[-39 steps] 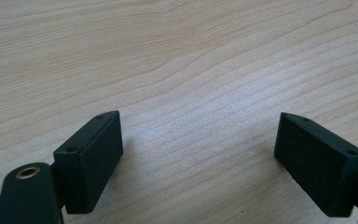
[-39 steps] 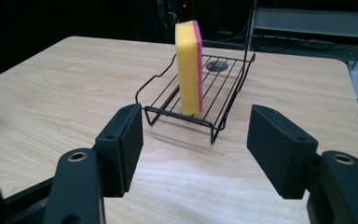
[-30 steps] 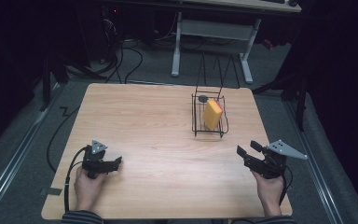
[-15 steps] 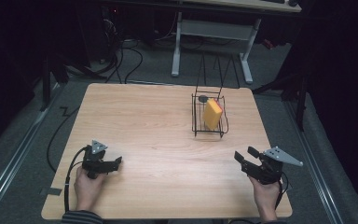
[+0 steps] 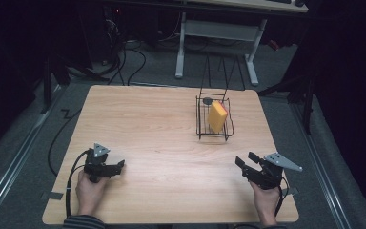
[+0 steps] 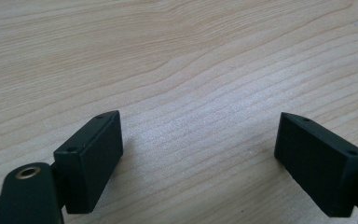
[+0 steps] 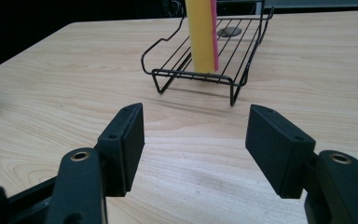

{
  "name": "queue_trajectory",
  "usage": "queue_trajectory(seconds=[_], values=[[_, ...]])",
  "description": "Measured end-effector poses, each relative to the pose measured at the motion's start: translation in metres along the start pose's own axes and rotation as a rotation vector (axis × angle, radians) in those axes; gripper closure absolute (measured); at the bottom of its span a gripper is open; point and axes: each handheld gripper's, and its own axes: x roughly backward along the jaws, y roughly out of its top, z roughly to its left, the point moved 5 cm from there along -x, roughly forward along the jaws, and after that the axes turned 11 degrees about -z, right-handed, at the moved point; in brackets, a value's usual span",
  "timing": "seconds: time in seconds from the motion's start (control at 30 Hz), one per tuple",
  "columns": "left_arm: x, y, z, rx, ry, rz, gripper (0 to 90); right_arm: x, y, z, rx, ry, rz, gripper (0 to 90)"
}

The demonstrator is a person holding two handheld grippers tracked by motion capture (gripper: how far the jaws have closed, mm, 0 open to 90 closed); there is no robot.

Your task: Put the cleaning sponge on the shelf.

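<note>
Both tools are matte black. The left gripper carries a small grey three-cornered plate on top, and a black cable loops from its rear. The right gripper bears a longer grey plate with small holes. Each jaw ends in a blocky rectangular pad with two tiny screw holes, hinged on brass-ringed pivots. A striped cuff covers the left wrist.

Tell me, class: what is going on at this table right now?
A person sits at a wooden table with a hand-held gripper in each hand. The left hand-held gripper rests near the table's front left, jaws open and empty. The right hand-held gripper, also open and empty, faces a black wire basket where a yellow sponge stands upright. Nothing is grasped yet.
</note>
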Motion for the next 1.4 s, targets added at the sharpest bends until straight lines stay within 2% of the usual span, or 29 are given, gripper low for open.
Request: queue_trajectory(seconds=[0.43,0.87,1.07,1.27,1.4], values=[[0.000,0.000,0.000,0.002,0.001,-0.002,15.8,-0.018,-0.012,0.001,0.000,-0.005,0.024,38.8],[0.000,0.000,0.000,0.002,0.001,-0.002,15.8,-0.039,-0.025,0.001,0.019,-0.011,0.073,38.8],[0.000,0.000,0.000,0.002,0.001,-0.001,15.8,-0.052,-0.034,-0.002,0.046,-0.032,0.124,38.6],[0.000,0.000,0.000,0.003,0.001,-0.002,15.8,-0.059,-0.043,-0.003,0.062,-0.058,0.167,38.5],[0.000,0.000,0.000,0.002,0.001,-0.002,15.8,-0.063,-0.048,-0.006,0.091,-0.075,0.195,38.2]])
